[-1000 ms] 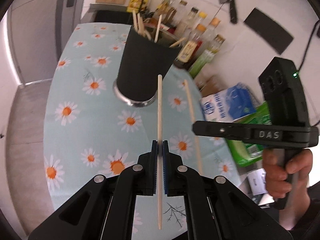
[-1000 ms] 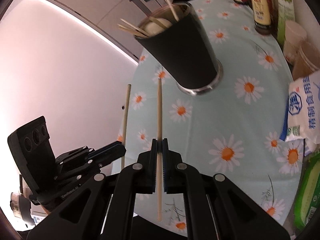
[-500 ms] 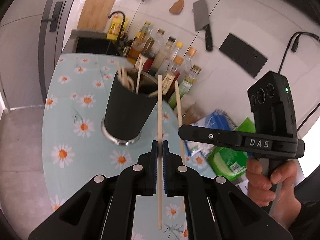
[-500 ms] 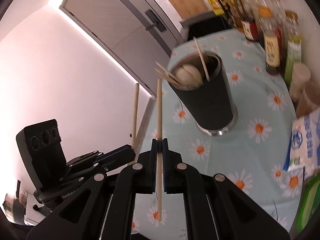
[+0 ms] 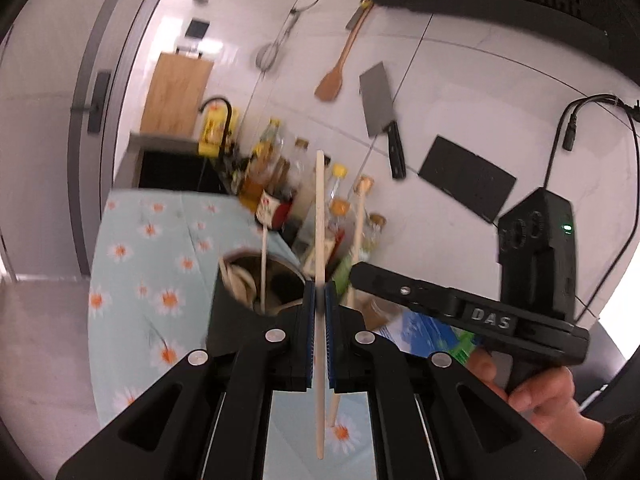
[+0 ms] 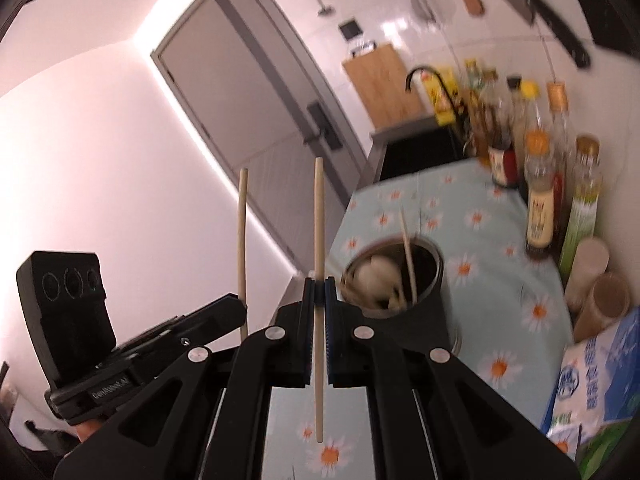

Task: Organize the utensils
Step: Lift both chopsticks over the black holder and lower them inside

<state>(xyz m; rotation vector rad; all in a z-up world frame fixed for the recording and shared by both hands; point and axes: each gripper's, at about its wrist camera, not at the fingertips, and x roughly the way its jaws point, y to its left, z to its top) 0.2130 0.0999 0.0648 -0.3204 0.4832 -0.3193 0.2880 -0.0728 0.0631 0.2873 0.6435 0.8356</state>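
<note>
Both of my claws have risen since a second ago, so the black utensil cup [image 5: 248,308], which filled the upper part of each view, now sits low with its open mouth visible.

My left claw [image 5: 319,320] is clamped shut on one wooden chopstick [image 5: 319,216], gripped near its lower third and standing nearly upright. My right claw [image 6: 319,312] is clamped the same way on a second chopstick [image 6: 319,216]. I judge I hold them upright and above the rim so that each can be tipped, thin end down, into the cup, where other sticks and a pale spoon-like utensil already stand.

The cup rests on the daisy-print tablecloth [image 5: 160,240], just beyond and below my fingertips. In the left view my right claw [image 5: 356,276] reaches in from the right with its own stick [image 5: 360,220], held by a hand [image 5: 548,400].

Motion blurs both pictures. My own claw bodies cover the lower half of the cup, so its base and footing are hidden. The cup's contents are smeared, and I cannot count the pieces. Bottles [image 6: 540,200] crowd the wall side, their labels unreadable. Packages [image 6: 592,372] at the right edge are cut off.
</note>
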